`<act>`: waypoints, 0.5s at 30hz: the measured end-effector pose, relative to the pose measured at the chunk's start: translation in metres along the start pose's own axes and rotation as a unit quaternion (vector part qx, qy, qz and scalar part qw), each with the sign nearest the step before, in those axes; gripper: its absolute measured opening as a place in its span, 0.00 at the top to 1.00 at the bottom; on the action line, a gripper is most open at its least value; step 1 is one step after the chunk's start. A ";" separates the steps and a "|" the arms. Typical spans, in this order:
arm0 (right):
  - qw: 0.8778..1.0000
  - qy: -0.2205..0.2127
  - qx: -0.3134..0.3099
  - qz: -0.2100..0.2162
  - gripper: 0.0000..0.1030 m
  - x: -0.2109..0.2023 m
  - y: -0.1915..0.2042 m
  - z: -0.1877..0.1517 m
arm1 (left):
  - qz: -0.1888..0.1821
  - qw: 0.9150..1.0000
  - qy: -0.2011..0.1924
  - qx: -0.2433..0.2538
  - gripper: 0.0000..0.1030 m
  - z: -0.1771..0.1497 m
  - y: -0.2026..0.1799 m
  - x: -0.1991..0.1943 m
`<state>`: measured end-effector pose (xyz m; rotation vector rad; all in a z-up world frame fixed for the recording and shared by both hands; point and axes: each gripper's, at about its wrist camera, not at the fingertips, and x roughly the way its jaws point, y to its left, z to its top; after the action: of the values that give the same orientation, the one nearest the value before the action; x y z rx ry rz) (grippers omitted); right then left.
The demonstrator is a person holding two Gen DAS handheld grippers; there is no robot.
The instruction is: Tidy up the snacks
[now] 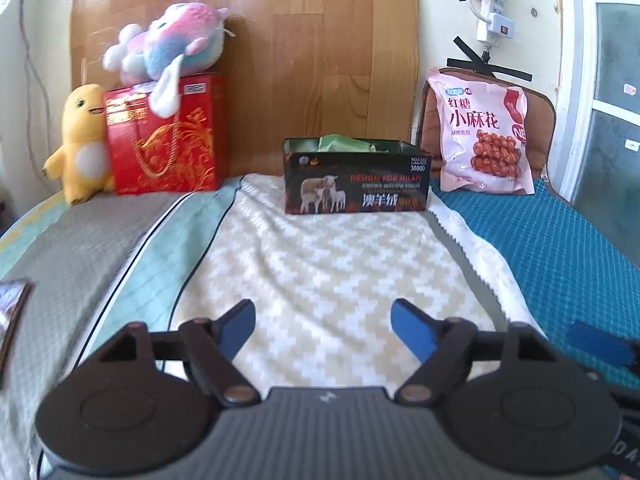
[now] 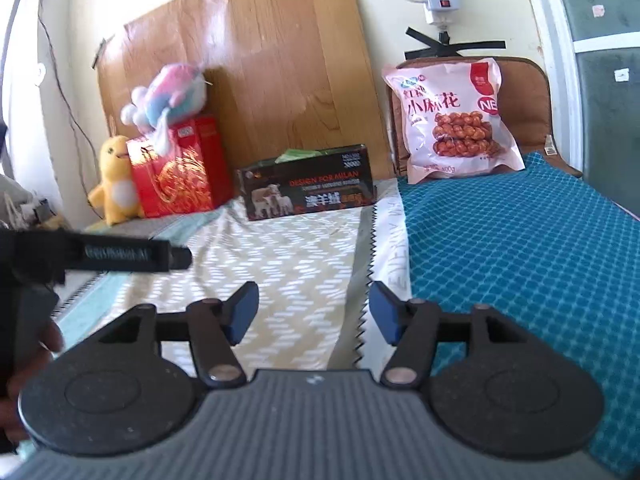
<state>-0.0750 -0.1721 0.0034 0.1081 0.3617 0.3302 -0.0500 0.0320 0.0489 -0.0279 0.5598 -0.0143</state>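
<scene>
Both grippers, left gripper (image 1: 323, 326) and right gripper (image 2: 313, 310), are held wide apart and empty over the patterned cloth (image 1: 320, 264); the pink snack bag (image 1: 486, 136) is propped beside a dark box (image 1: 356, 178) apparently containing green packets (image 1: 344, 145).

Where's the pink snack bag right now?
The pink snack bag leans upright against the brown cushion, far right in both views, right of the black box.

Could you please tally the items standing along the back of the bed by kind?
Plush toys: 2, a yellow duck and a pastel plush
Boxes: 2, a red gift box and a dark open box
Snack bags: 1, a pink bag
Total: 5
</scene>
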 end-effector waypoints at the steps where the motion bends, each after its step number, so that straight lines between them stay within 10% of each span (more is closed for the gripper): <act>1: 1.000 -0.003 0.001 0.005 0.32 -0.003 0.002 0.001 | 0.004 1.000 -0.002 0.001 0.23 -0.004 -0.001 -0.007; 15: 0.999 -0.035 0.014 0.032 0.10 -0.053 0.020 0.002 | 0.041 0.999 -0.020 0.003 0.00 -0.028 -0.007 -0.057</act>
<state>-0.1271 -0.1712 0.0260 0.1588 0.2949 0.3833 -0.1138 0.0255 0.0557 0.0002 0.5204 0.0635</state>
